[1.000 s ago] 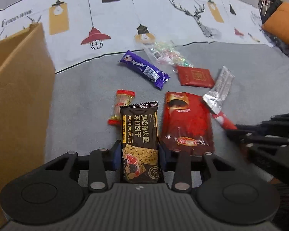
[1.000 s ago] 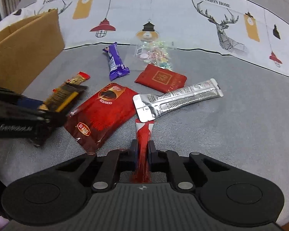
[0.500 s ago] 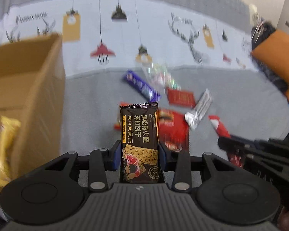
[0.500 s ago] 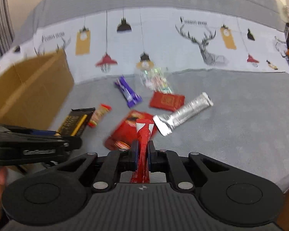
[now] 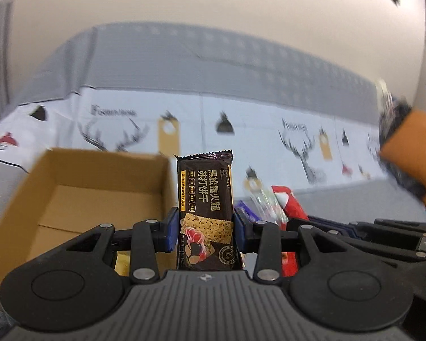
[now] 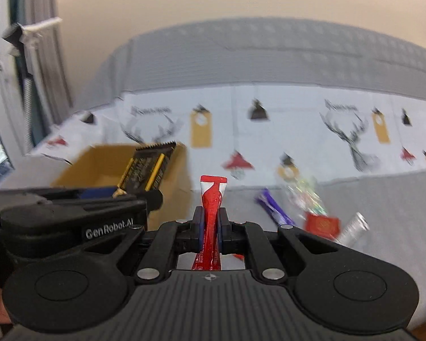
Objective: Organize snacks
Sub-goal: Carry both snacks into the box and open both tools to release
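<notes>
My left gripper is shut on a black cracker packet and holds it upright at the right wall of an open cardboard box. The packet and the left gripper also show in the right wrist view, over the box. My right gripper is shut on a thin red stick packet, lifted above the bed, right of the box. The red stick shows past my left gripper.
A yellow packet lies inside the box. A purple bar, a clear candy bag, a red packet and a silver packet lie on the grey bed. An orange cushion is far right.
Both grippers have lifted with their packets and swung left toward the box. The views now tilt up to the wall, and the box opening is under the left gripper.
</notes>
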`<state>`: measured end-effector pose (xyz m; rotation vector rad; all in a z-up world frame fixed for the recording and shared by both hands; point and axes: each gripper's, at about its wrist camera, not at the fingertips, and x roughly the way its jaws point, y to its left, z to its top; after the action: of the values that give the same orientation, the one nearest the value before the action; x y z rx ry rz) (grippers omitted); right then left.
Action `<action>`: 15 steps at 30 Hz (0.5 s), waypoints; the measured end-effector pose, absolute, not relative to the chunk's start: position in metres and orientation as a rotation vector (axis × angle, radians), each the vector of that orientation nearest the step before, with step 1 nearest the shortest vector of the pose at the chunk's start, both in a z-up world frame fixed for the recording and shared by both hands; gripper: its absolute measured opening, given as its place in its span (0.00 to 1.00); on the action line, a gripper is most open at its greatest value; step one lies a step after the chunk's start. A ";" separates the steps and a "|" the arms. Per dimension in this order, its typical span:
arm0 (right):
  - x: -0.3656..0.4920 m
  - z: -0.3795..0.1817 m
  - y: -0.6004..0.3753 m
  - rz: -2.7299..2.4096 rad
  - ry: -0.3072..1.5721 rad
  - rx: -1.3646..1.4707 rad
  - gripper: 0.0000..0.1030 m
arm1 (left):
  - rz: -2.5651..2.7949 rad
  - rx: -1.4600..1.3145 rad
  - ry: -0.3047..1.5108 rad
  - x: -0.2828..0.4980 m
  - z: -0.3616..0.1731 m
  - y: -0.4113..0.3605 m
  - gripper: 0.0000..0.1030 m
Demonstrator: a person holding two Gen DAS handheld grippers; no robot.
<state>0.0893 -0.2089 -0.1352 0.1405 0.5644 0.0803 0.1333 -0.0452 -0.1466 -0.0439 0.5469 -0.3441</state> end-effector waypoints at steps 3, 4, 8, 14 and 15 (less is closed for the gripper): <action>0.095 -0.116 -0.188 0.142 0.540 0.123 0.09 | -0.318 -0.110 0.523 0.133 -0.131 -0.016 0.42; 0.098 -0.112 -0.181 0.163 0.537 0.119 0.09 | -0.311 -0.121 0.513 0.132 -0.126 -0.006 0.42; 0.105 -0.101 -0.155 0.225 0.522 0.104 0.09 | -0.264 -0.109 0.479 0.130 -0.115 0.023 0.42; 0.116 -0.101 -0.120 0.270 0.541 0.080 0.09 | -0.222 -0.088 0.460 0.133 -0.119 0.054 0.42; 0.118 -0.102 -0.114 0.273 0.542 0.072 0.09 | -0.216 -0.092 0.468 0.136 -0.121 0.058 0.42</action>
<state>0.1181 -0.1143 -0.1021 0.0720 0.5422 0.2730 0.1364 0.0581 -0.1215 -0.0922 0.4679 -0.2164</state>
